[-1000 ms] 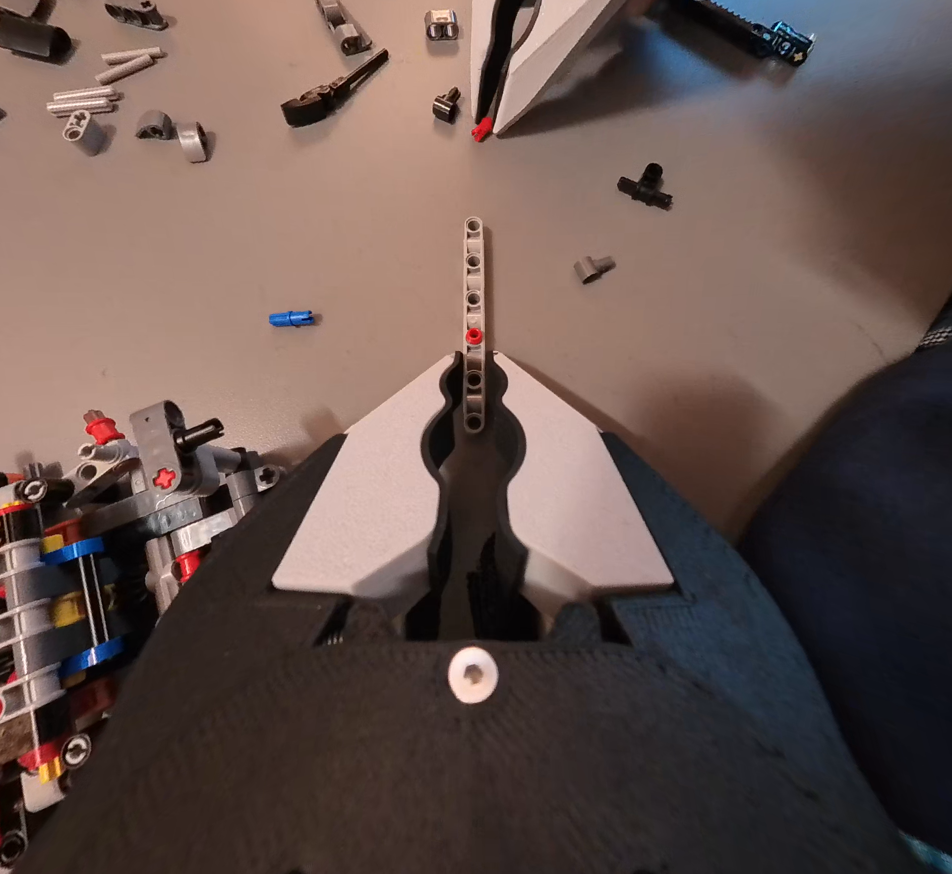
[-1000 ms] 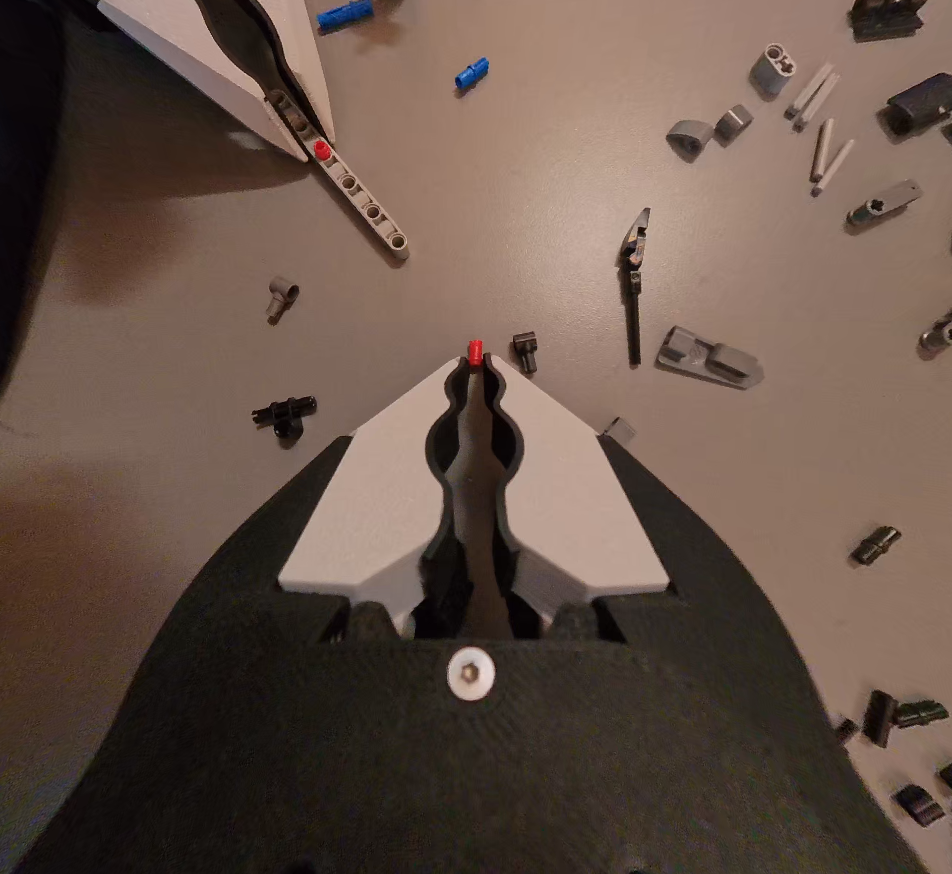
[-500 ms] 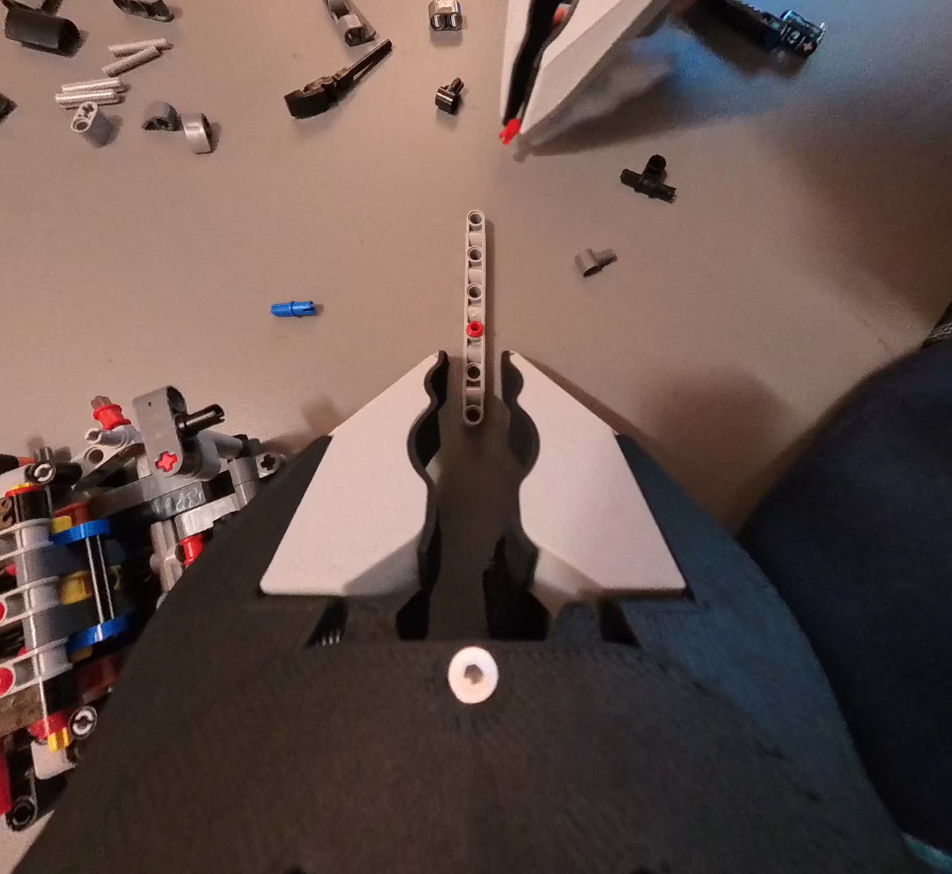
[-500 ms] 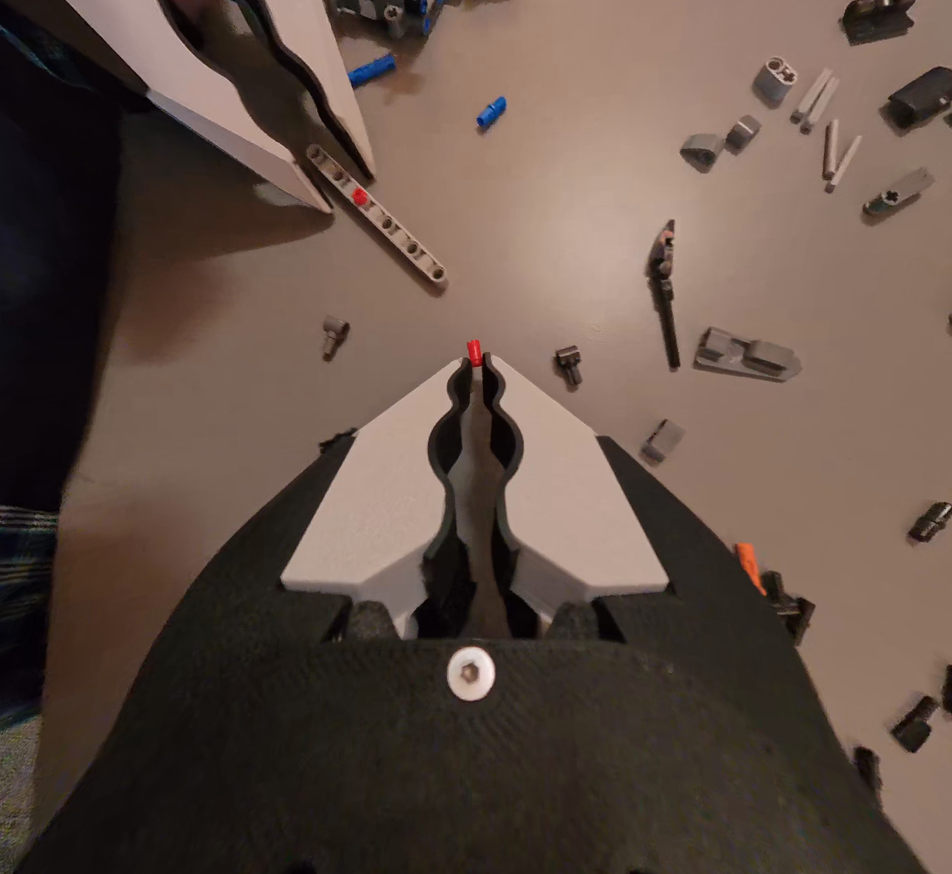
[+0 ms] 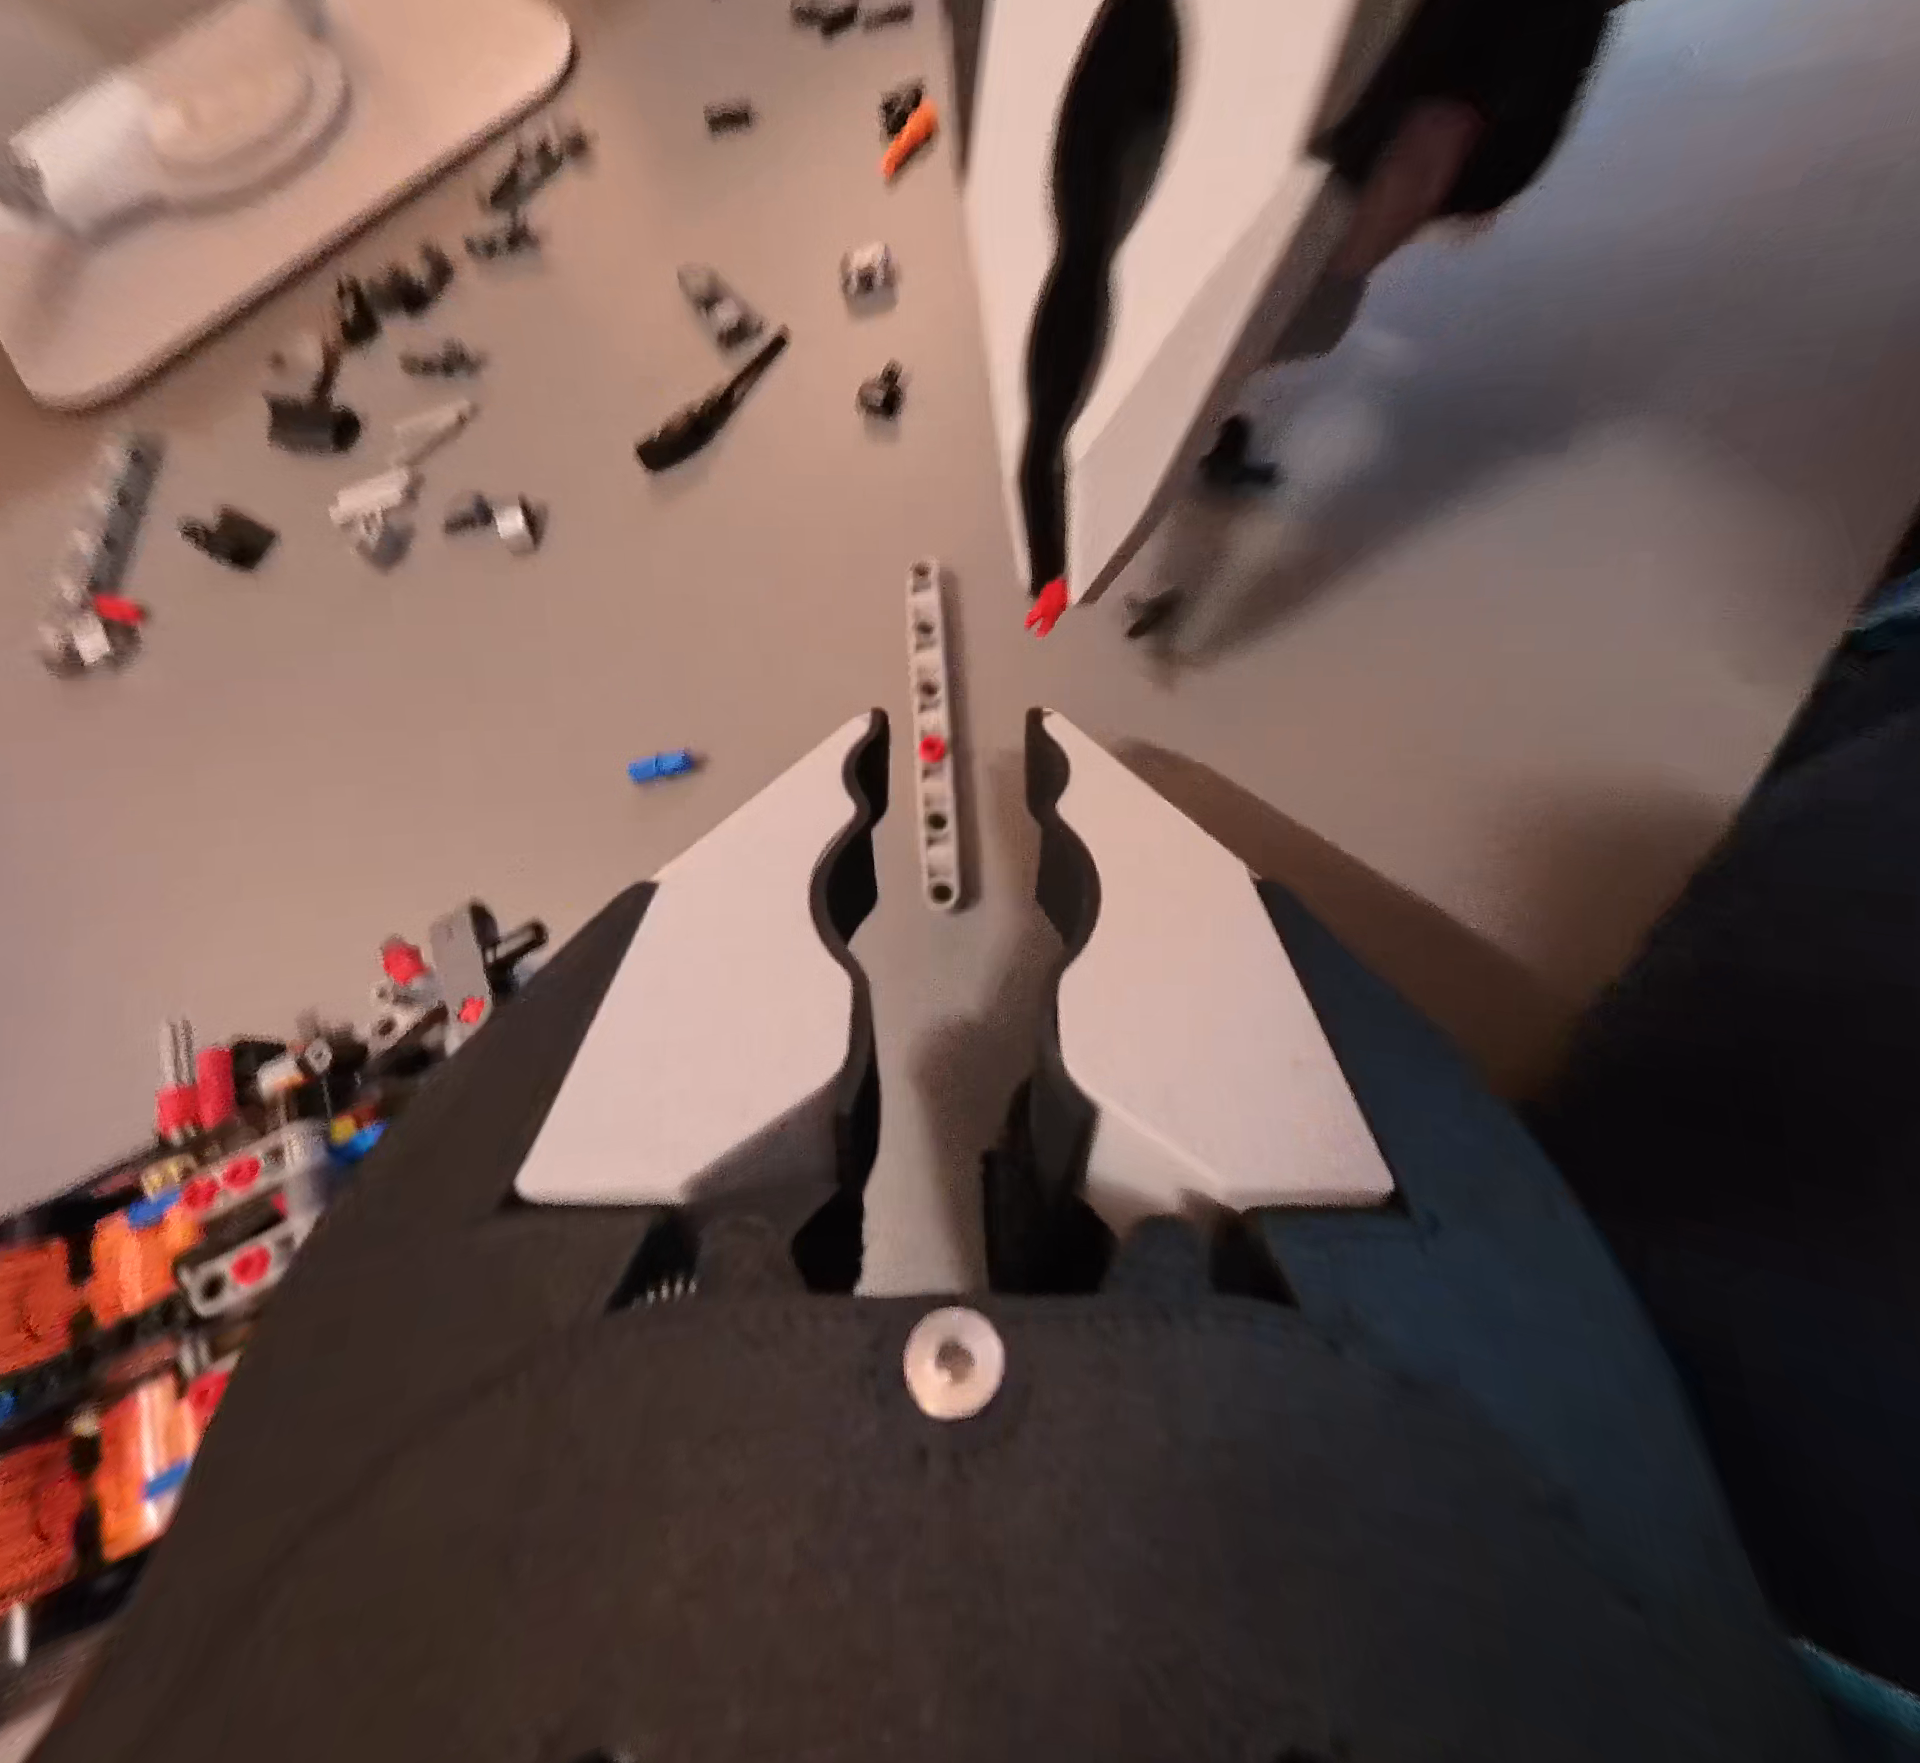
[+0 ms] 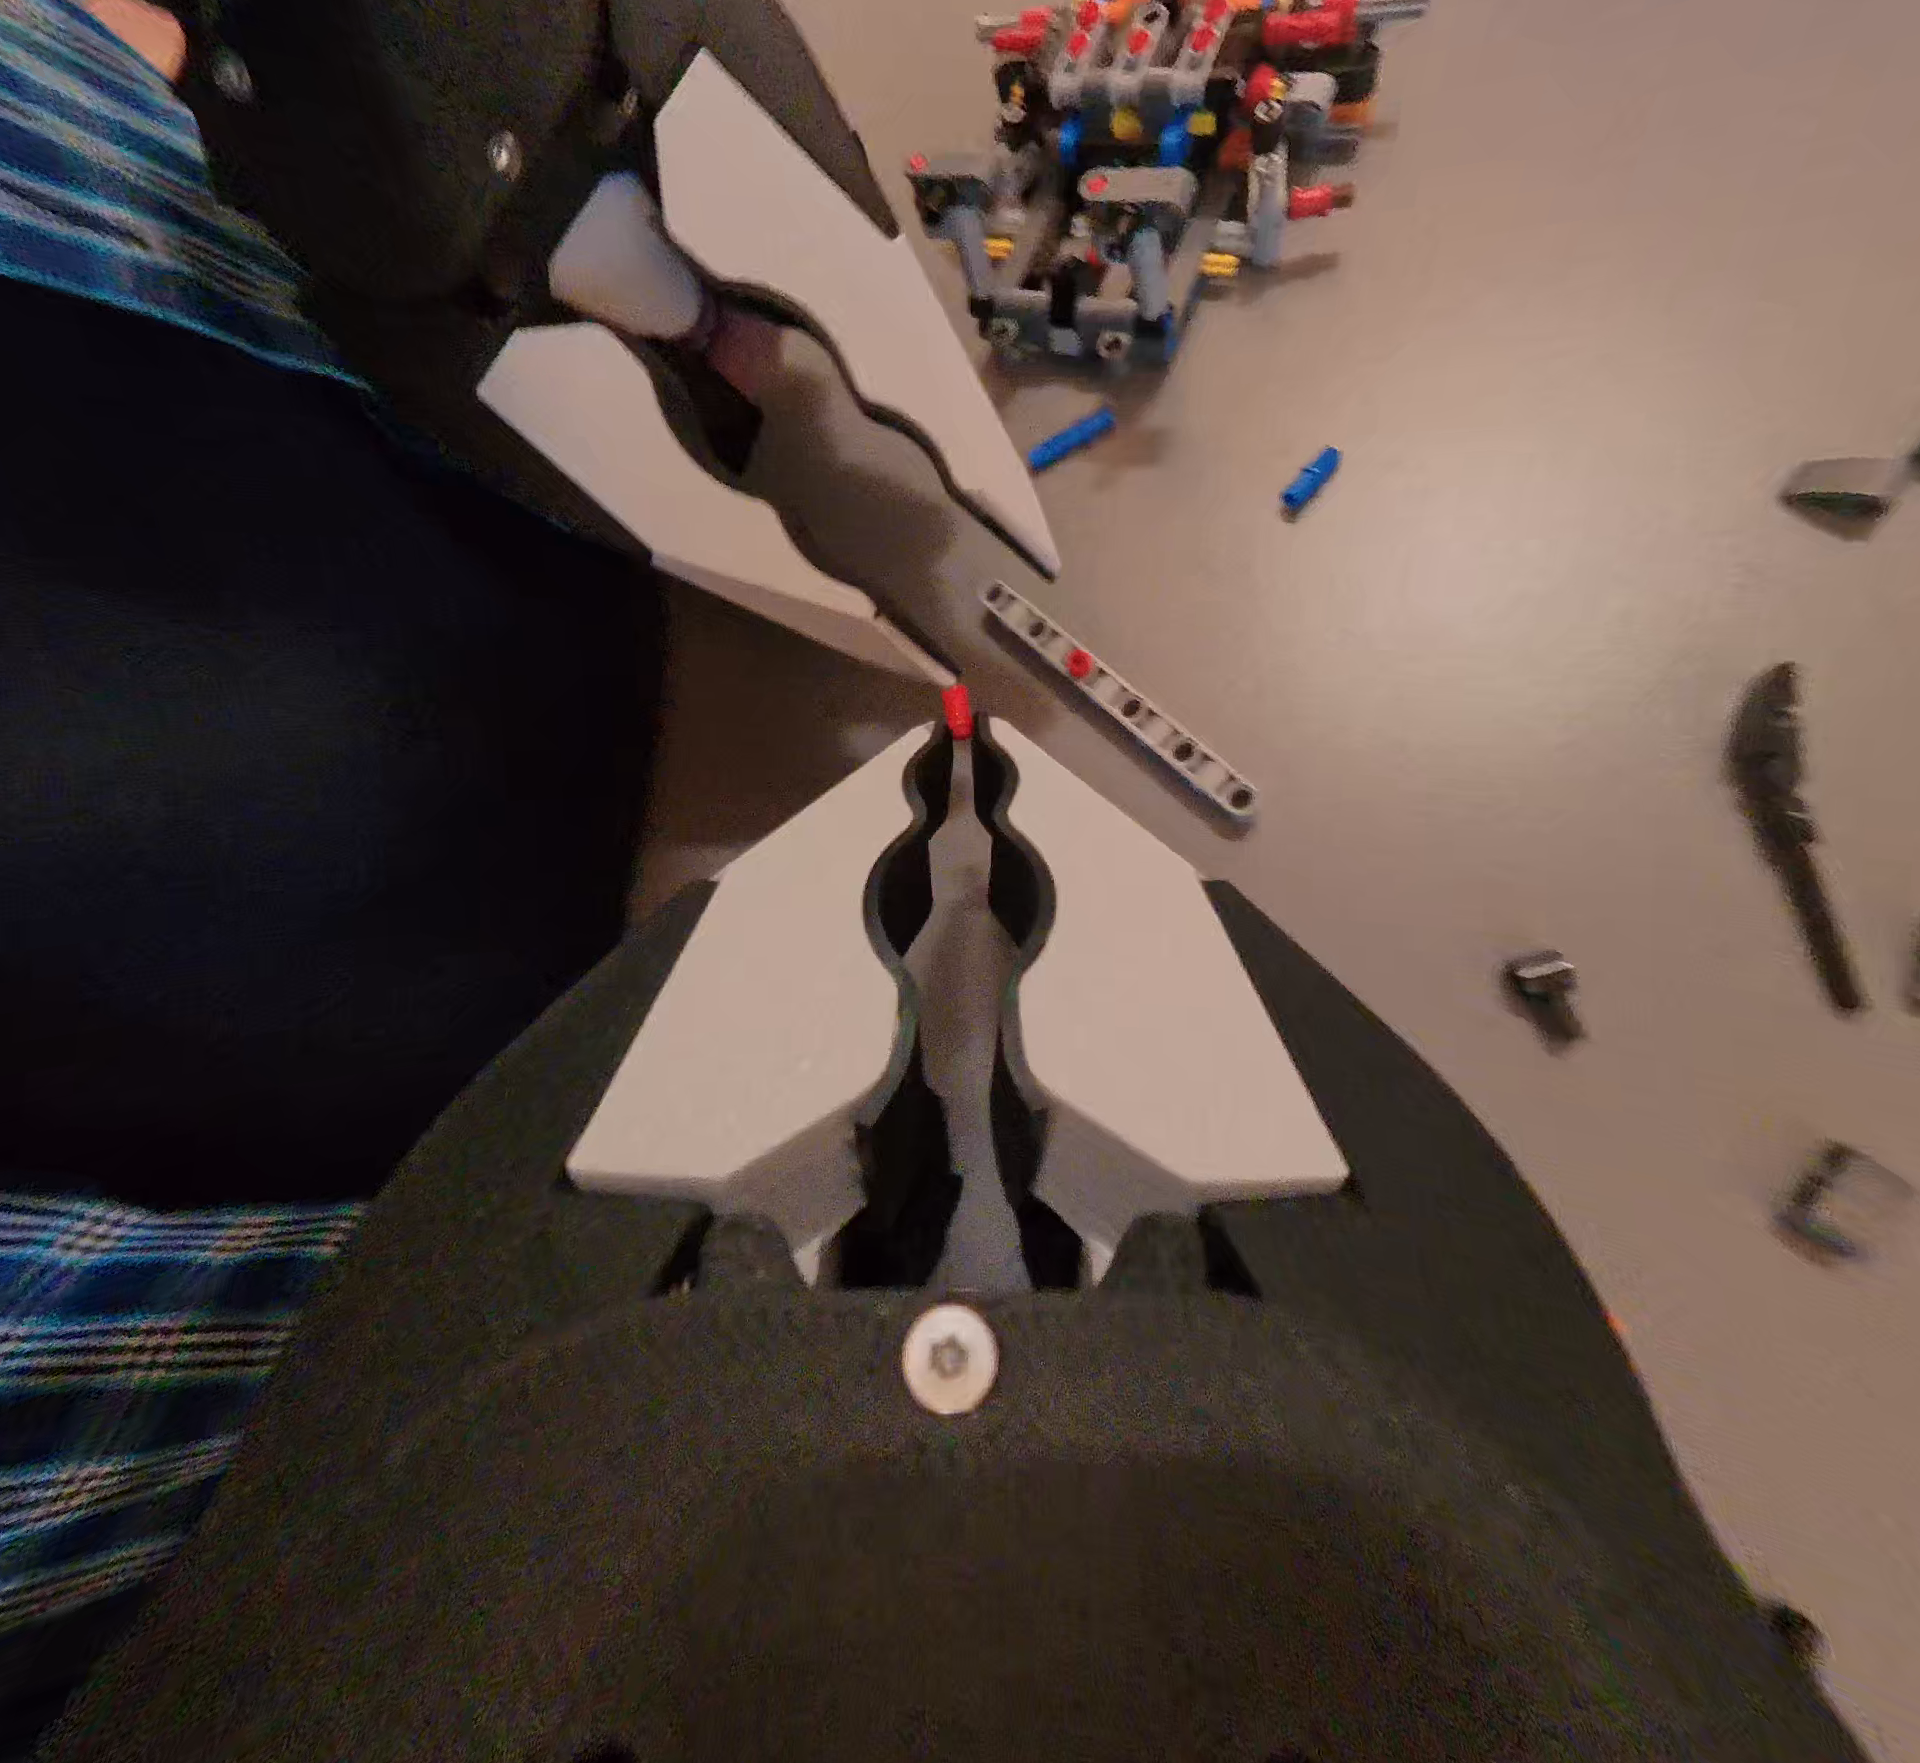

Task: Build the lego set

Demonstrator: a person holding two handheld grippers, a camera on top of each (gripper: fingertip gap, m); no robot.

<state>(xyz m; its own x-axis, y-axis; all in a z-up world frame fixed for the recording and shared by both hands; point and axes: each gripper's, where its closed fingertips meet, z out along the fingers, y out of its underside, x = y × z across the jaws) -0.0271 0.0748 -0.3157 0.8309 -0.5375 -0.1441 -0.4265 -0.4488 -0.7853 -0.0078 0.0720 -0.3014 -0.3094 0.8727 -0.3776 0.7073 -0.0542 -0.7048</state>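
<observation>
A grey beam (image 5: 940,840) with a red pin (image 5: 933,747) in one hole lies flat on the table, its near end between my left gripper's (image 5: 956,721) open jaws and touching neither finger. My right gripper (image 6: 958,737) is shut on a small red pin (image 6: 956,711) at its tips. It also shows in the left wrist view (image 5: 1049,586), hovering just right of the beam's far end. In the right wrist view the beam (image 6: 1117,705) lies just beyond the held pin, with the left gripper (image 6: 997,622) over its near end.
The partly built model (image 6: 1164,134) stands beyond the beam and shows at lower left in the left wrist view (image 5: 156,1246). Two blue pins (image 6: 1070,437) and many loose dark parts (image 5: 717,404) lie about. A white stand base (image 5: 281,155) sits far left. A person's dark clothing (image 5: 1766,1090) borders the table.
My left gripper has opened and let go of the grey beam, which now lies on the table. My right gripper has carried the red pin closer to the beam.
</observation>
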